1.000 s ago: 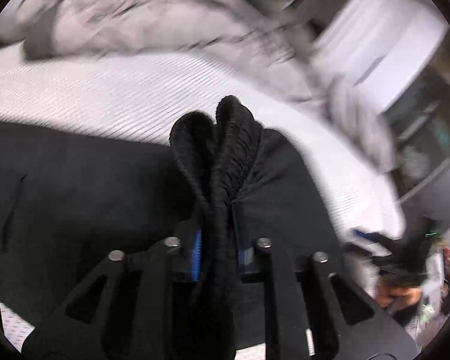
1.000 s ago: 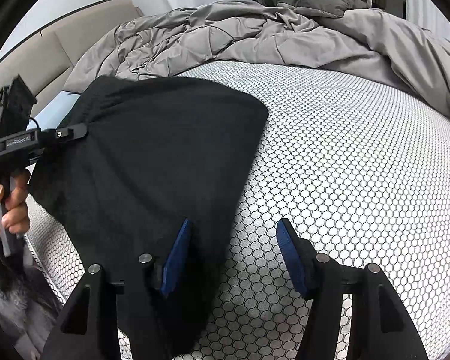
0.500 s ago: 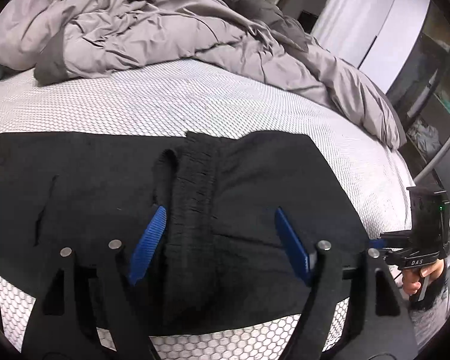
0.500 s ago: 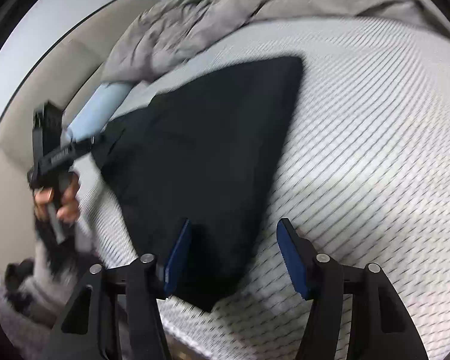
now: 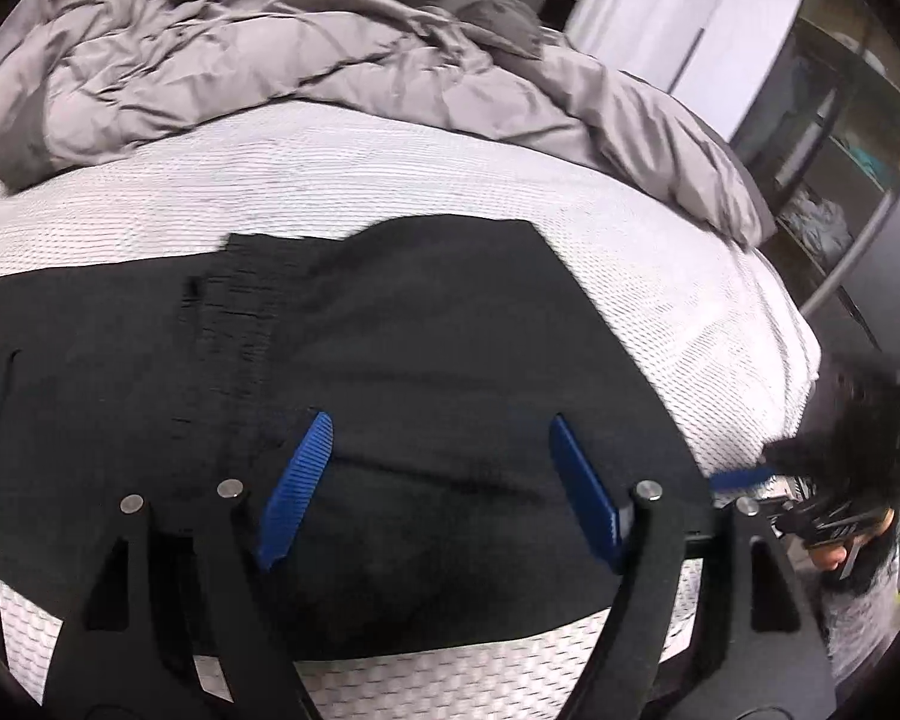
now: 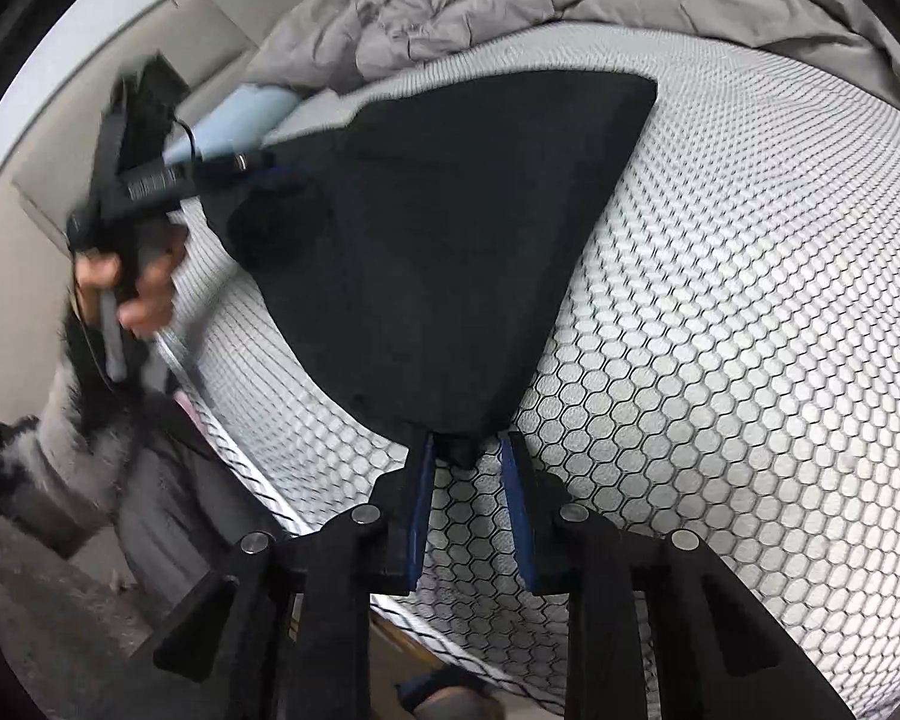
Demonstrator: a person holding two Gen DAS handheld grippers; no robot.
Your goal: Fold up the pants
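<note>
1. On the white honeycomb-patterned mattress (image 5: 510, 180) your black pants (image 5: 420, 360) lie folded, spread flat near the front edge.
2. Your left gripper (image 5: 441, 480) hangs over the pants with its blue fingers (image 5: 297, 486) spread wide and nothing between them.
3. Only the right wrist view shows the grip: your right gripper (image 6: 468, 456) has its fingers drawn close on a corner of the pants (image 6: 450, 252) at the mattress (image 6: 720, 330) edge.
4. Only the left wrist view shows the ribbed waistband (image 5: 240, 312), lying on top of the cloth left of centre.
5. Seen from the right wrist, the left gripper (image 6: 258, 165) is blurred at the far end of the pants.
6. A rumpled grey duvet (image 5: 240, 66) is heaped along the far side of the mattress, well apart from the pants.
7. Dark shelving (image 5: 828, 168) stands to the right of the bed.
</note>
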